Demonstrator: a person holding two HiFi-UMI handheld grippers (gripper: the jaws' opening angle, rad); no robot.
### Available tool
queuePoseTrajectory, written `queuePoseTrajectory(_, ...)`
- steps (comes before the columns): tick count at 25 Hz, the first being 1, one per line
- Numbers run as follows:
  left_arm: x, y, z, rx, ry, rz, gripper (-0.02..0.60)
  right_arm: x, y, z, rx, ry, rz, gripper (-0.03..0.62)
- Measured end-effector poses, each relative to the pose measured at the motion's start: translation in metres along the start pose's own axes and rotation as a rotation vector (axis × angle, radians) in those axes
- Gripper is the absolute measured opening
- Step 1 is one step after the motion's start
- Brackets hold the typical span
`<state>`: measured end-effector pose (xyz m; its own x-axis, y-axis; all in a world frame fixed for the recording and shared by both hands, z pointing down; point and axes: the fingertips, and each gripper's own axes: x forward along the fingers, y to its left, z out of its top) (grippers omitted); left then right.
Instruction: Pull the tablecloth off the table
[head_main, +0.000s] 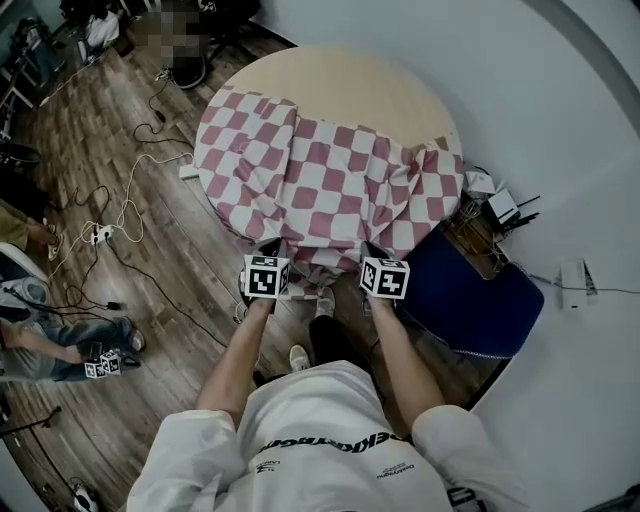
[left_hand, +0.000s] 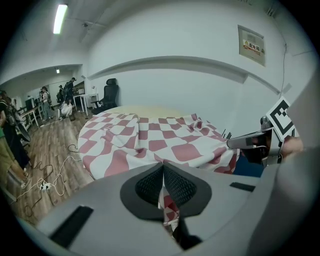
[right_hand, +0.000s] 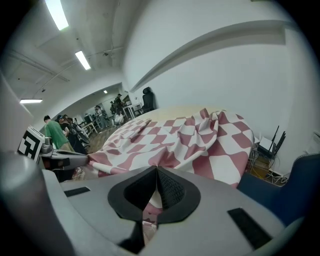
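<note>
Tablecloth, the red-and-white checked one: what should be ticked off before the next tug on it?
1. Left tongs clamped on the red-and-white checked tablecloth: ok, fabric is pinched between the shut jaws.
2. Right tongs clamped on the cloth's near edge: ok, fabric is pinched there too.
3. Nothing standing on the cloth: ok, none visible.
4. Cloth already partly off the round light wooden table: ok, the far side of the top lies bare.
5. Cloth free of the dark blue chair: cannot tell; its right edge hangs close beside the chair.
</note>
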<state>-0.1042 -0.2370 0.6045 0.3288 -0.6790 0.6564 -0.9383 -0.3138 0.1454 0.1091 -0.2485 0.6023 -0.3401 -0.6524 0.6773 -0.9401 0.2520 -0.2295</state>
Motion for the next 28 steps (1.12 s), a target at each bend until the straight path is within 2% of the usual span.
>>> queuePoseTrajectory(6, -0.05, -0.025, -0.031, 0.036, -0.055, -0.011, 0.015, -0.05, 0.015, -0.039, 0.005, -0.049, -0.013, 0.034)
queuePoseTrajectory(14, -0.105, -0.054, -0.132, 0.069, -0.135, -0.021, 0.015, -0.101, 0.038, -0.154, -0.003, -0.132, -0.028, 0.034)
queuePoseTrajectory(16, -0.109, -0.06, -0.147, 0.074, -0.145, -0.022, 0.015, -0.107, 0.038, -0.17, -0.005, -0.14, -0.026, 0.034)
queuePoseTrajectory(23, -0.145, -0.061, -0.124, 0.087, -0.17, -0.022, 0.015, -0.138, 0.058, -0.15, 0.004, -0.156, -0.016, 0.034)
queuePoseTrajectory(28, -0.165, -0.061, -0.108, 0.068, -0.18, -0.027, 0.015, -0.154, 0.067, -0.135, 0.045, -0.174, 0.009, 0.034)
